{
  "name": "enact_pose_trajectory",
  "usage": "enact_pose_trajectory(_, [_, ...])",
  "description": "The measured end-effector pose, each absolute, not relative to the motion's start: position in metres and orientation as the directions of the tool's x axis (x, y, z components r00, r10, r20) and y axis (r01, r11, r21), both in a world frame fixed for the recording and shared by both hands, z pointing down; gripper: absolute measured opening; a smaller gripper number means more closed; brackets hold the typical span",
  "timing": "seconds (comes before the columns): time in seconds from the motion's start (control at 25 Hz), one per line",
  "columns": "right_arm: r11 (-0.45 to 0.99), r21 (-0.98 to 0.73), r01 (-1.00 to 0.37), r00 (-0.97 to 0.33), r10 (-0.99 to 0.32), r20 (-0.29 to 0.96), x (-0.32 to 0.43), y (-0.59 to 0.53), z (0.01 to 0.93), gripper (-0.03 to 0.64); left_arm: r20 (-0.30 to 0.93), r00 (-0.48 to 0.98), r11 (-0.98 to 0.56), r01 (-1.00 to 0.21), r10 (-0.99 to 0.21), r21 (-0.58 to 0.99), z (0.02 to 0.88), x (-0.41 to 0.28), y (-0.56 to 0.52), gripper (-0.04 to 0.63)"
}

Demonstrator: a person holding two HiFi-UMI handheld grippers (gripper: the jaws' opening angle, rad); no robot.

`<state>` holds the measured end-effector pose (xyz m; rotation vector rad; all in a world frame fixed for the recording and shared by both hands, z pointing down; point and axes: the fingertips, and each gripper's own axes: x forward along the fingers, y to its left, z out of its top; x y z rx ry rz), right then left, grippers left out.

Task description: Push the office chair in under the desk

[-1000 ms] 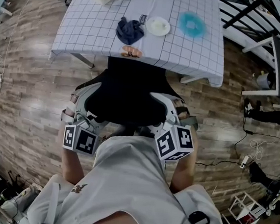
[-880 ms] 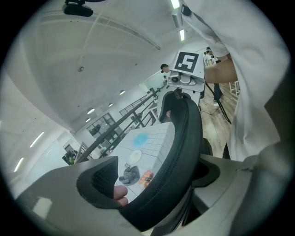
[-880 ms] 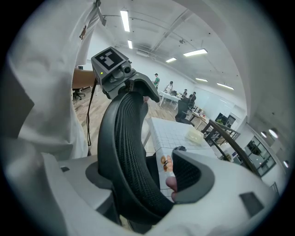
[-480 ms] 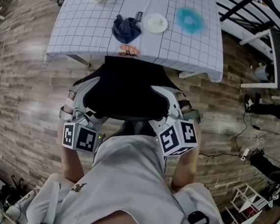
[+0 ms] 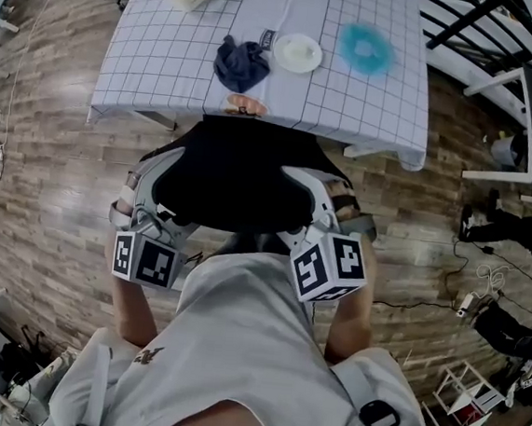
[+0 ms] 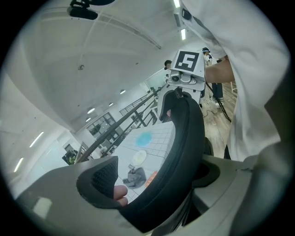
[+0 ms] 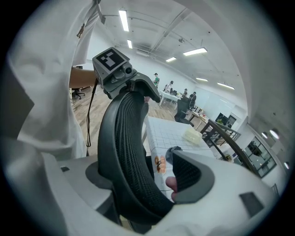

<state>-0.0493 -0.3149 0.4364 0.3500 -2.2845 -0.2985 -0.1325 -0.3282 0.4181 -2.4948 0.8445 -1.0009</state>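
Wood-plank floor [image 5: 46,167] under me, cables [image 5: 489,273] trailing on it to my right, white shelf rack [image 5: 462,397] lower right, black metal frames [image 5: 471,30] upper right, white ceiling [image 6: 92,60] with strip lights [image 7: 123,20], more desks [image 7: 173,95] far off

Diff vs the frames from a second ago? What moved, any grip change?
The office chair has slid a little further under the desk, pushed by the left gripper and right gripper, which moved with it. Unchanged: both sets of jaws straddle the backrest, no grip change; the cloth and plate on the desk have not shifted.
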Motion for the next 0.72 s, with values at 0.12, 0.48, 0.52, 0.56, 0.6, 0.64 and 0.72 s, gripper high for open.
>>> enact_pose_trajectory(0.12, [0.932, 0.329, -0.155, -0.654, -0.346, 0.673, -0.048, -0.325, 0.436, 0.33, 0.522, 0.568, -0.769, -0.407, -0.636, -0.493, 0.419, -0.132, -0.339, 0.434])
enact_pose_trajectory(0.48, [0.932, 0.333, -0.144, -0.661, -0.341, 0.668, -0.047, -0.351, 0.437, 0.33, 0.523, 0.554, -0.76, -0.423, -0.648, -0.493, 0.42, -0.131, -0.364, 0.434])
enact_pose_trajectory(0.52, [0.933, 0.33, -0.143, -0.662, -0.339, 0.668, -0.047, -0.353, 0.436, 0.33, 0.525, 0.556, -0.763, -0.422, -0.645, -0.49, 0.42, -0.131, -0.366, 0.434])
enact_pose_trajectory(0.56, [0.934, 0.329, -0.142, -0.663, -0.337, 0.669, -0.047, -0.355, 0.436, 0.33, 0.526, 0.557, -0.764, -0.421, -0.643, -0.489, 0.42, -0.131, -0.368, 0.434])
enact_pose_trajectory(0.6, [0.934, 0.329, -0.141, -0.663, -0.336, 0.669, -0.048, -0.356, 0.436, 0.33, 0.526, 0.558, -0.765, -0.42, -0.642, -0.488, 0.42, -0.132, -0.369, 0.434])
enact_pose_trajectory(0.64, [0.934, 0.328, -0.141, -0.662, -0.336, 0.67, -0.05, -0.357, 0.436, 0.33, 0.525, 0.559, -0.765, -0.42, -0.641, -0.488, 0.42, -0.133, -0.37, 0.434])
enact_pose_trajectory(0.72, [0.933, 0.326, -0.15, -0.661, -0.34, 0.669, -0.053, -0.361, 0.436, 0.33, 0.522, 0.565, -0.767, -0.417, -0.639, -0.488, 0.42, -0.137, -0.374, 0.434])
